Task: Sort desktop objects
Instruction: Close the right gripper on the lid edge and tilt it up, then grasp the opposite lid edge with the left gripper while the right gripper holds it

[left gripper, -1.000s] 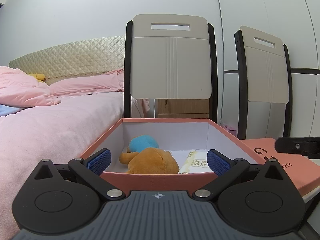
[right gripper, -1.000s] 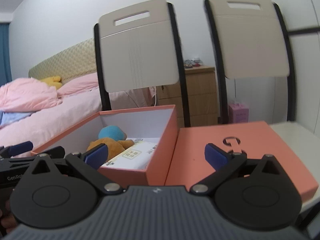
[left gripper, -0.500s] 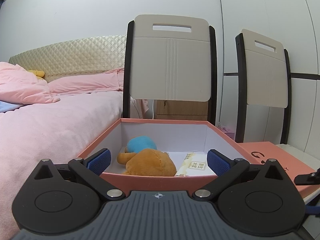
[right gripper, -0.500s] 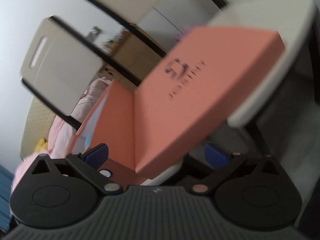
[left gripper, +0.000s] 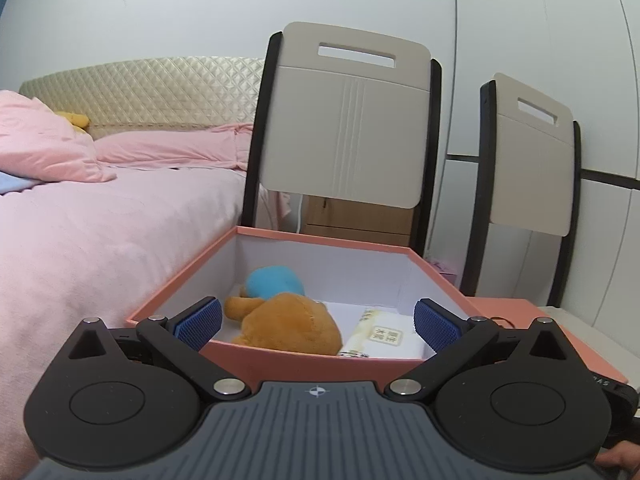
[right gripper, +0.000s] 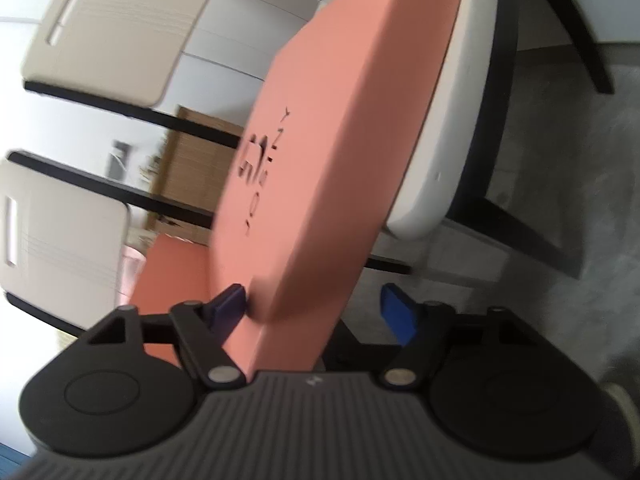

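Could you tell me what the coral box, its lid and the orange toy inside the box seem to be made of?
Coral box: probably rigid paperboard, matte coral outside and white inside, with thin, straight walls and crisp corners.
Lid: apparently the same matte board, with flat panels, sharp folded edges and dark printed lettering.
Orange toy: plush fabric, fuzzy and soft-looking, with rounded stuffed shapes.

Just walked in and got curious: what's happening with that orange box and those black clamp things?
A person is tidying up with two handheld grippers. The right gripper, rolled sideways, is closing around the edge of the orange lid. The left gripper hovers open by the open box, which holds a plush toy and a white packet.
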`<state>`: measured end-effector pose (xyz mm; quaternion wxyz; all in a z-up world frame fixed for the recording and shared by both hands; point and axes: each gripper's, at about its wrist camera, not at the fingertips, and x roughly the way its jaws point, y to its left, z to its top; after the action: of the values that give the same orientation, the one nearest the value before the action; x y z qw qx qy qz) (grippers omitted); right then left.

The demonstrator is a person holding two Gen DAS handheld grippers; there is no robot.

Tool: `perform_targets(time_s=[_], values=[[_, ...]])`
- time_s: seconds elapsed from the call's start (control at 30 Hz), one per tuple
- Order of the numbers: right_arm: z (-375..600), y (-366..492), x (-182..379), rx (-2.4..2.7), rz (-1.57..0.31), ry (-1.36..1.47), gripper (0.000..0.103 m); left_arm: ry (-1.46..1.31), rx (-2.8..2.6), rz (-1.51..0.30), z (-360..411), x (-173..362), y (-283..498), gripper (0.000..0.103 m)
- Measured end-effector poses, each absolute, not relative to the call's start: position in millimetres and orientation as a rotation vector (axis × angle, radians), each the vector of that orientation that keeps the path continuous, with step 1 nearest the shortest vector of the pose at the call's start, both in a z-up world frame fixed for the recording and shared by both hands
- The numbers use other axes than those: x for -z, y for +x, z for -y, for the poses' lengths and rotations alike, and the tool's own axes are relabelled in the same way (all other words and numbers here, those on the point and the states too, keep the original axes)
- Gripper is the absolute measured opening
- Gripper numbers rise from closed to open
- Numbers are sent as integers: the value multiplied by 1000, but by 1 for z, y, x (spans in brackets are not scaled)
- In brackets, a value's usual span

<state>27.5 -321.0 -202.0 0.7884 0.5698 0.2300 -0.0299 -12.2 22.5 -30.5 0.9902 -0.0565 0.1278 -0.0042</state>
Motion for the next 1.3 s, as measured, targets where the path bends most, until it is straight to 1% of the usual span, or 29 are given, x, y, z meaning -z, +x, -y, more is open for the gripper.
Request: perform_targets(time_s=[0.03,0.07,0.23,0.43,0.63,0.73,0.8,0.87,0.93,1.03,1.17,1.3], values=[[321,26,202,45,-476,1229,55,-116,21,-257,-22,30,-13,103],[322,26,202,30,-466,1228,52,-122,34,-258,-22,30,-13,103],[326,14,202,17,-452,1233,51,-170,89,-270,-25,30,-13,103],[335,-18,202,2,-451,1247,50,-207,125,-230,-27,25,-20,103],[342,-59,200,-19,-458,1259,50,-191,174,-252,-18,27,-19,103],[346,-66,200,-27,-457,1264,51,-207,221,-271,-15,30,-19,103],[349,-64,200,-26,-453,1271,52,-224,257,-285,-14,31,-18,103],[353,-63,202,-32,-450,1284,60,-245,290,-296,-13,32,-18,103],[358,-66,205,-35,-452,1300,80,-260,321,-312,-12,35,-17,103],[370,-74,207,-39,-482,1312,95,-284,365,-350,-9,41,-16,103],[401,-90,191,-45,-551,1249,96,-312,442,-420,-1,54,-13,103],[449,-97,158,-88,-634,1092,98,-363,536,-487,7,66,-8,103]])
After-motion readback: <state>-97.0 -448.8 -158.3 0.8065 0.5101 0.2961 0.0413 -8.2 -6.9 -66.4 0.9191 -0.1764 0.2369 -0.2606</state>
